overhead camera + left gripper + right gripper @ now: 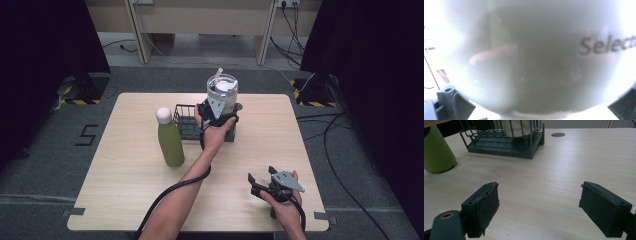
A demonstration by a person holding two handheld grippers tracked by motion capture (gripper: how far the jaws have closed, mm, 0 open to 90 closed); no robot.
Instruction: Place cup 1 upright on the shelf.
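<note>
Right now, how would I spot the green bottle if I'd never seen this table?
Start at the wooden table and find the dark wire basket near its middle. The green bottle stands upright just left of it, the only green thing, with a white cap.

The right gripper (540, 212) hangs over the table (564, 170), jaws wide apart — beyond stand a wire basket (506, 141) and a green bottle (436, 152).
</note>
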